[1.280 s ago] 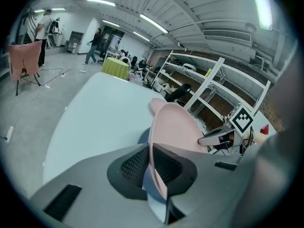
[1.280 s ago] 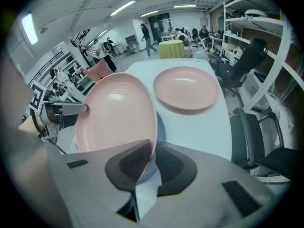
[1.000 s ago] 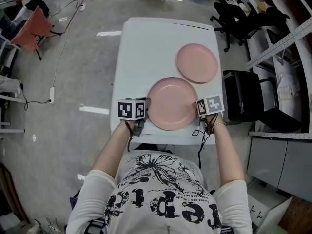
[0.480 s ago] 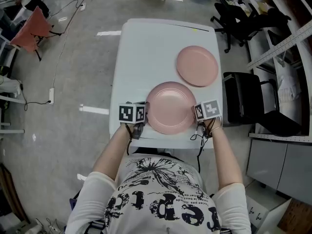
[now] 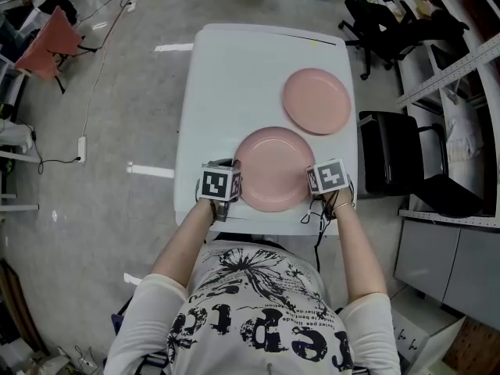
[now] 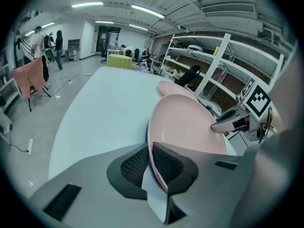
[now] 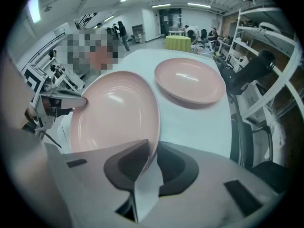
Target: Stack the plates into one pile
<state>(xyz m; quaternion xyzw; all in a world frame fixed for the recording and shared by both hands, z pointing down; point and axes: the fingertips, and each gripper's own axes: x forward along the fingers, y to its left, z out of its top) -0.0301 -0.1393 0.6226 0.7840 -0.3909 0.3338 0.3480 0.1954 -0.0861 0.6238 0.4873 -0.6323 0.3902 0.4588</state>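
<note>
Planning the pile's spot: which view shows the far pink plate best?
Head view: the far plate shows whole, from above. The right gripper view shows it whole but obliquely; the left gripper view, only a sliver behind the near plate.

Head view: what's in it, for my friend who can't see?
A person's left gripper and right gripper pinch opposite rims of a near pink plate over a white table; the right jaws have just been opening. A second pink plate lies farther back, right.
</note>
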